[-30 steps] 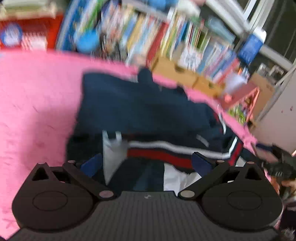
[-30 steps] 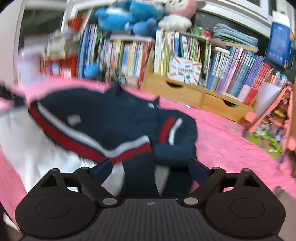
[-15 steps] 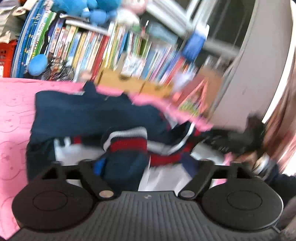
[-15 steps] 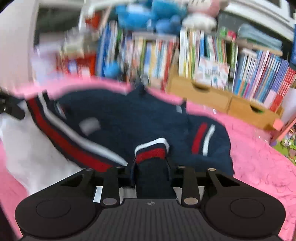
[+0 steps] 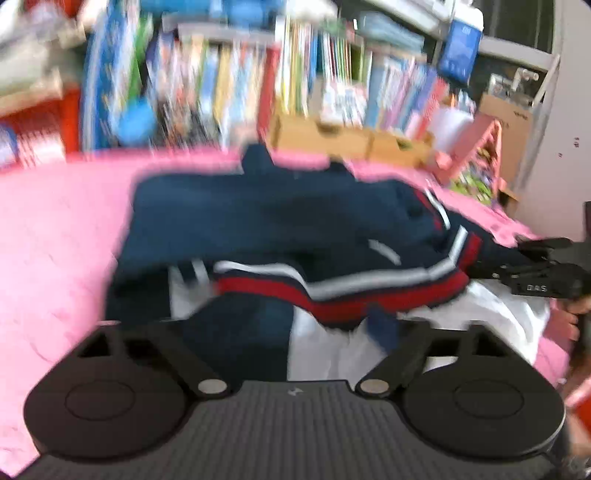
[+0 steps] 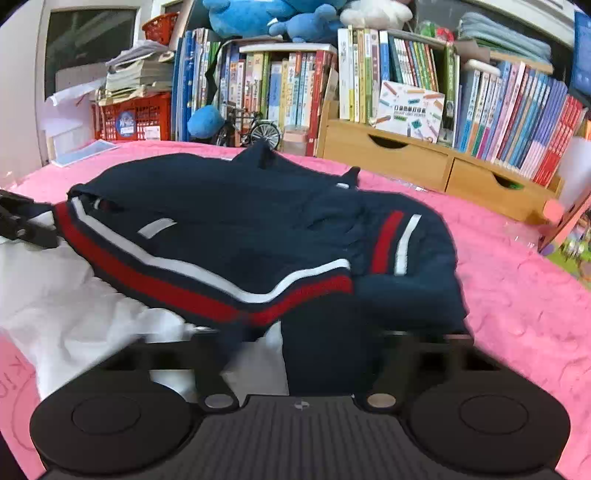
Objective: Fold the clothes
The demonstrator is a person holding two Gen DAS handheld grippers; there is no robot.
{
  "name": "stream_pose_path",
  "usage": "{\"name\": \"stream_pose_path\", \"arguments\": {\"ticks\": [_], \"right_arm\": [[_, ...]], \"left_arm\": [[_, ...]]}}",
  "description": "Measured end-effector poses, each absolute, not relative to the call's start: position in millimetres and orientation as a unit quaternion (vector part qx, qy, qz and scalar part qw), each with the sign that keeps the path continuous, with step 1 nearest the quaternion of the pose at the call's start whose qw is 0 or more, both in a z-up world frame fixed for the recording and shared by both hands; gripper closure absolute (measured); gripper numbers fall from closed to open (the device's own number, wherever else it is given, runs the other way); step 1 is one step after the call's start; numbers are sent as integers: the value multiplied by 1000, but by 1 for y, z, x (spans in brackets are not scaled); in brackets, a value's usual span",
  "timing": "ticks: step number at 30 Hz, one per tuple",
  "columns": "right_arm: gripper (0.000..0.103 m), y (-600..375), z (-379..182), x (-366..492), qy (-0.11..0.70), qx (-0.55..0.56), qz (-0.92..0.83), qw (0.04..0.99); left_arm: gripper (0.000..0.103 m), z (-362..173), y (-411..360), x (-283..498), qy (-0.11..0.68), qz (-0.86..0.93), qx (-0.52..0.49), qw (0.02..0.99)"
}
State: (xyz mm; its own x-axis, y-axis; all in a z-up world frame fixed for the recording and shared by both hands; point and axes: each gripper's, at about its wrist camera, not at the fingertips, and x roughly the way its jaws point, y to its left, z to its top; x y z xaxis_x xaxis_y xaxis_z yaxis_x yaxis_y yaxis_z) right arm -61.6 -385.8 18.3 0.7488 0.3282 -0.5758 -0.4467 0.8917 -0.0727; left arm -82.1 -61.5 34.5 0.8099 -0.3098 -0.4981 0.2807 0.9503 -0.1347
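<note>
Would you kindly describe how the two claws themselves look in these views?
Both are matt black. Each has a ribbed grey-black base with a small logo, two round discs at the sides and angled link bars on silver pivots. The left claw has blue pads; seen from it, the right claw bears white lettering "DAS".

the jacket [image 6: 236, 206] is dark navy with a red band and a white band running side by side across the body; its sleeve [image 6: 402, 243] carries one red and one white stripe on the same navy; a small white patch marks the chest; the cloth [image 6: 62, 295] beside the jacket is plain white; the blanket [image 6: 517, 288] under both is bright pink; the plush toys [image 6: 258, 14] are blue; the crate [image 6: 133, 116] is red; the drawers [image 6: 417, 158] are pale wood
</note>
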Motion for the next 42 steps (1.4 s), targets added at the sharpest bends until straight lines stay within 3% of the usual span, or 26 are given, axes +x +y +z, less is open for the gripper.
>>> {"name": "stream_pose_path", "arguments": {"ticks": [1,4,7,10,11,12,13,14,15,17,24,26,27,28,29,31,33,39,42], "right_arm": [[81,-385,25,-68,273,-99,208,934],[83,-388,57,-86,215,-80,221,948],[83,-390,91,-88,165,-69,232,956],[83,-387,113,-70,132,-66,239,960],[82,-386,114,-62,134,-71,239,959],[80,-385,110,-55,147,-77,239,957],[77,-385,99,-48,176,-83,237,952],[75,-386,87,-42,208,-88,234,946],[69,-387,74,-36,239,-93,231,938],[57,-389,43,-31,284,-121,213,927],[7,-411,27,-25,299,-43,238,923],[0,-408,25,-22,305,-40,260,915],[0,-403,22,-22,314,-47,264,911],[8,-399,20,-24,316,-56,265,909],[18,-395,17,-26,316,-65,266,908],[55,-388,15,-33,309,-76,269,909],[88,-387,25,-47,284,-85,256,920],[88,-413,77,-51,223,14,282,933],[81,-417,89,-42,204,21,258,944]], "left_arm": [[71,43,-61,-85,255,-147,-31,955],[84,71,-53,-94,215,-143,-55,964],[84,99,-55,-77,183,-145,-46,971],[79,109,-66,-46,201,-148,-18,968],[76,105,-68,-40,223,-148,-7,964],[59,98,-69,-35,246,-143,2,959],[32,89,-69,-34,267,-141,9,953],[20,79,-69,-33,286,-140,16,948],[7,72,-69,-33,300,-140,21,943],[0,57,-70,-33,325,-139,28,935],[0,23,-68,-27,379,-146,-6,914],[7,20,-61,-29,370,-154,-53,914],[21,18,-58,-31,366,-158,-76,914],[38,17,-57,-33,360,-155,-82,916],[48,19,-57,-38,355,-147,-78,920],[68,25,-57,-50,343,-129,-65,928],[76,40,-53,-63,321,-134,-87,934],[82,99,-55,-68,207,-119,-68,969],[80,100,-58,-51,209,-93,-44,972]]}}
